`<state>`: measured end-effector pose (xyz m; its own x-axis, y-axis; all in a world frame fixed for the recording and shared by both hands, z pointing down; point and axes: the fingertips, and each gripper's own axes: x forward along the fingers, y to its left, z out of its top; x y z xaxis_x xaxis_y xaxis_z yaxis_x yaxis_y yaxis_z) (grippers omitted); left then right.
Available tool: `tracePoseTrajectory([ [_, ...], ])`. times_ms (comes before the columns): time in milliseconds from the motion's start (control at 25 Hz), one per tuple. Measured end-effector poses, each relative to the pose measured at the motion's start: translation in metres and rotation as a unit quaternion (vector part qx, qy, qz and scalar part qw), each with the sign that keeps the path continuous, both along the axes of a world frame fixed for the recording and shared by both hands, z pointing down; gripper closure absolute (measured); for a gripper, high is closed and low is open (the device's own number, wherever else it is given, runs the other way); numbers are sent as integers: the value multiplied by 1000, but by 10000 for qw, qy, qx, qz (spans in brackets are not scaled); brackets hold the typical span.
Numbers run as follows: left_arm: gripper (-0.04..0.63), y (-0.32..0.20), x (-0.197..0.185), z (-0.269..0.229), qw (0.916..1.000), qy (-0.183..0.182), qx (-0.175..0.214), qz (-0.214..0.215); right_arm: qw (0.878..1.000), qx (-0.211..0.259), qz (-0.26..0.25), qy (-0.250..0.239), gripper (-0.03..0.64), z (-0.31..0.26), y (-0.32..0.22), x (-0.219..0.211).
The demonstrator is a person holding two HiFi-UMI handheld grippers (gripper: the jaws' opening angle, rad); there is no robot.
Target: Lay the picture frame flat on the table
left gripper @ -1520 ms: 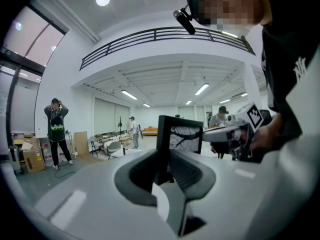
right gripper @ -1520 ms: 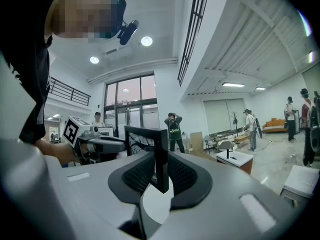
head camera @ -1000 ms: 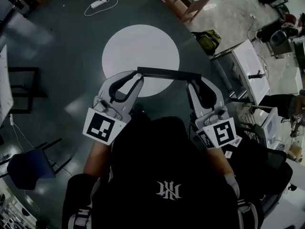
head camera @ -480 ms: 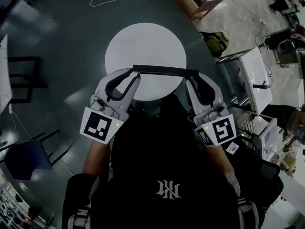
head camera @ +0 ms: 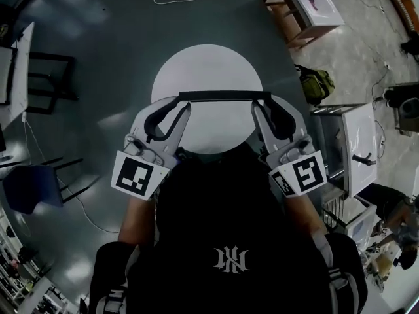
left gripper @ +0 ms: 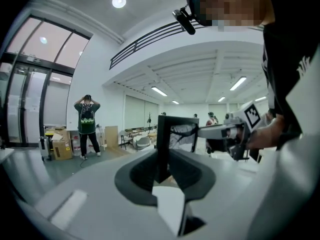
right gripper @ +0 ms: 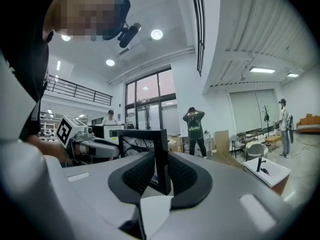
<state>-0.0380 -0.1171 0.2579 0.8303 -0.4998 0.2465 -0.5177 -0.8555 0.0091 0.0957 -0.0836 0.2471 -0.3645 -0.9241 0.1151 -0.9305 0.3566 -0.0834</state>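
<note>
Black rectangular picture frame, held upright over round white tabletop; left tongs, right tongs clamped on its sides. Next, probably: tip flat, lower.

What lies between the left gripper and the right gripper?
The picture frame spans it, left gripper and right gripper clamping its side edges; the head view shows it.

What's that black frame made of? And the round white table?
Frame: looks like black painted wood or plastic, with a matt finish. Its edges are straight and square and do not shine. I can't tell which it is.
Table: a smooth white top, maybe plastic or coated board. It looks even and plain, with no grain. That's a guess.
</note>
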Motion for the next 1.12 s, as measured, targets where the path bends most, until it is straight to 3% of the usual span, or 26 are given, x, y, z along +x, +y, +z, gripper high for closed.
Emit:
tracePoseTrajectory([
  [280, 534, -21, 30, -1, 9980, -81, -143, -602, 9983, -1, -547, -207, 552, 3, -40, 34],
  [600, 533, -31, 43, 2, 9895, -390, -96, -1387, 9903, -61, -1316, -451, 552, 16, -54, 47],
  [880, 533, -36, 45, 13, 9864, -541, -225, -1538, 9870, -198, -1461, -645, 552, 31, -65, 49],
  [1120, 534, -60, 32, 44, 9878, -603, -526, -1335, 9886, -640, -1216, -611, 554, 66, -82, 36],
])
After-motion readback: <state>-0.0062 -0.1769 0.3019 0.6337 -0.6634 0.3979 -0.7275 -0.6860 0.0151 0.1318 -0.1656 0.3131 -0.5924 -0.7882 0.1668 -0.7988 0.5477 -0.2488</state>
